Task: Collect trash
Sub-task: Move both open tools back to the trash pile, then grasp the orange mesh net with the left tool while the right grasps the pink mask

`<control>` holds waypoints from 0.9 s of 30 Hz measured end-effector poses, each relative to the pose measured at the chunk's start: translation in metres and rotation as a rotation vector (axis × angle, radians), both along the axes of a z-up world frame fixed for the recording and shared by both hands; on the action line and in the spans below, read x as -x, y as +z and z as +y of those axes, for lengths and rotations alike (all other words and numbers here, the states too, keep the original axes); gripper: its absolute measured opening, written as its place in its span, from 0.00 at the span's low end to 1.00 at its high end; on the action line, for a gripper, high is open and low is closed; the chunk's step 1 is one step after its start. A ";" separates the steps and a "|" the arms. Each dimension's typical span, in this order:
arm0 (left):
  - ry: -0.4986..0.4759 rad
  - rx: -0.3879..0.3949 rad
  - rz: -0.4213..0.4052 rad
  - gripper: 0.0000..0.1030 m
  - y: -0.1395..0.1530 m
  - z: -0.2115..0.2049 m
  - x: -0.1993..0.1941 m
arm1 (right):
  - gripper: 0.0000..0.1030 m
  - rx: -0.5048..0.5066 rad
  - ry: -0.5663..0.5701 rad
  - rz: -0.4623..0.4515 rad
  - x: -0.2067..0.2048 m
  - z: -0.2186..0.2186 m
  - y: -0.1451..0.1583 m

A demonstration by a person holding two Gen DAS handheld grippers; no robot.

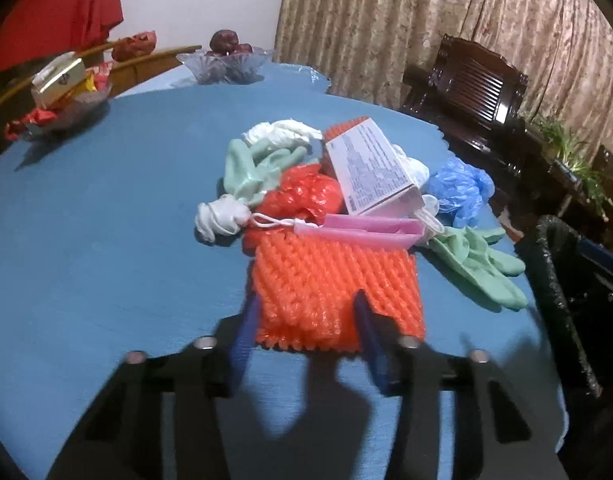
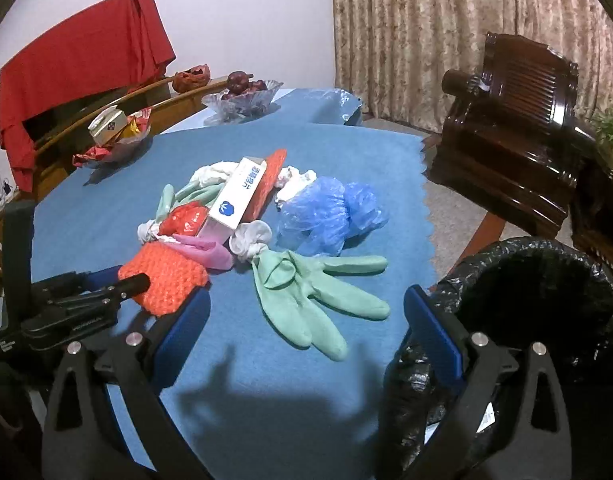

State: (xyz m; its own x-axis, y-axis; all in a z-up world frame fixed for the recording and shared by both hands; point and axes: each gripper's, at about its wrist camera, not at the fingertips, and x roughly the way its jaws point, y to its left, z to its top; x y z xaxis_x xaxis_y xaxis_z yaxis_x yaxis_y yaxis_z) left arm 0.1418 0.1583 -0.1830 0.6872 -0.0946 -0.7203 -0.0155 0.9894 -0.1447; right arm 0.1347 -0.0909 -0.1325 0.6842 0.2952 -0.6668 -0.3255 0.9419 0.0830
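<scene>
A pile of trash lies on the blue tablecloth [image 1: 86, 240]: an orange foam net [image 1: 334, 292], a pink wrapper [image 1: 366, 230], a red bag [image 1: 302, 194], a white carton [image 1: 366, 168], a blue bag [image 1: 458, 188] and green gloves [image 1: 478, 268]. My left gripper [image 1: 306, 320] has its blue fingers on either side of the orange net's near edge, partly closed around it. In the right wrist view the left gripper [image 2: 118, 284] reaches the orange net [image 2: 166, 276]. My right gripper [image 2: 306, 320] is open and empty, just before a green glove [image 2: 306, 296]. A black-lined trash bin [image 2: 538, 300] stands at right.
Two glass bowls, one with snacks [image 2: 114, 136] and one with dark fruit [image 2: 242, 96], stand at the table's far side. A dark wooden chair [image 2: 514, 120] is beyond the table's right edge. A red cloth [image 2: 82, 56] hangs over furniture at left. Curtains hang behind.
</scene>
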 end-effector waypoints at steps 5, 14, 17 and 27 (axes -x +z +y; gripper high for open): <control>0.019 -0.004 -0.036 0.21 0.012 -0.001 0.009 | 0.92 0.003 0.013 0.000 -0.003 0.005 -0.002; 0.013 -0.027 -0.105 0.20 0.045 0.005 0.039 | 0.92 -0.017 0.064 0.000 -0.011 0.030 -0.004; 0.053 -0.048 -0.123 0.20 0.051 0.016 0.046 | 0.92 -0.032 0.083 0.004 -0.017 0.042 -0.007; 0.186 -0.106 -0.123 0.20 0.042 0.059 0.040 | 0.73 -0.011 0.174 0.039 -0.044 0.100 -0.033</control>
